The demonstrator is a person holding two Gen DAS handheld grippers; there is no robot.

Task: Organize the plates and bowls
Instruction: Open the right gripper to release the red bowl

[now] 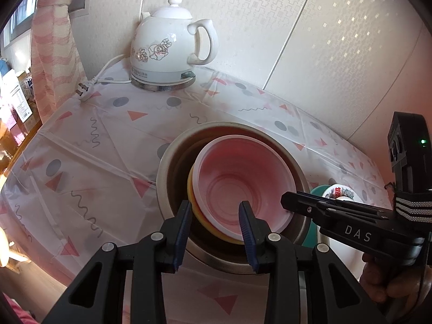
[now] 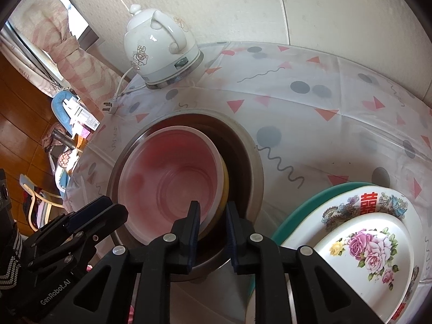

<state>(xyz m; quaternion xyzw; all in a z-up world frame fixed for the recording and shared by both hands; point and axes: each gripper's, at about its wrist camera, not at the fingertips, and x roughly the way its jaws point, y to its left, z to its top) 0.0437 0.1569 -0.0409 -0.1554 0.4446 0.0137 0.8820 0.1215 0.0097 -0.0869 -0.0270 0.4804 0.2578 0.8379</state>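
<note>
We see the pink bowl (image 1: 243, 186) nested on a yellow bowl (image 1: 192, 189) inside the metal bowl (image 1: 167, 167); left gripper (image 1: 214, 232) straddles both rims, jaws apart; right gripper (image 2: 213, 232) likewise spread across them, pads not pressing.

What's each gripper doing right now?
Left gripper: open, astride the rims of the nested pink plastic bowl and yellow bowl.
Right gripper: narrowly astride the same rims; grip cannot be told.

Soft daylight from the left window (image 1: 24, 8), sharp centre, strong fisheye bending at edges.
</note>
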